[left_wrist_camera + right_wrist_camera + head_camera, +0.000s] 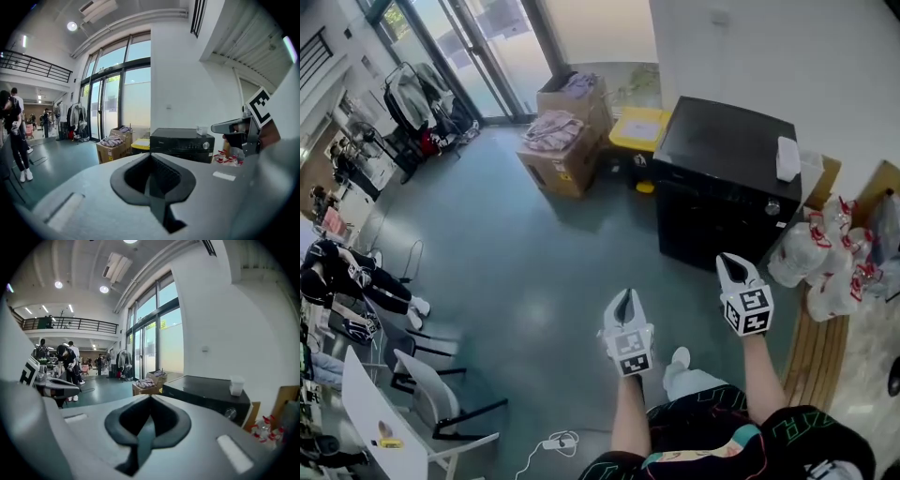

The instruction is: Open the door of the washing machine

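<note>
- Grippers first: the left gripper and the right gripper hang in the air above the floor; each has its jaws pressed together with nothing between them; the right one is further forward.
- Open grey floor runs from the grippers to the machine's front and spreads wide to the left.
- Wooden boards and bags of spray bottles crowd the floor's right edge, just beside the machine's right side.
- The washing machine, black and boxy, stands at the floor's far right edge against the white wall, apart from both grippers; nothing on it stands ajar; the door's outline is hard to make out on the dark front; a knob sits at the front's upper right; a white tub rests at the top's right edge.
- A yellow bin stands just beside its left side; cardboard boxes stand further left.
</note>
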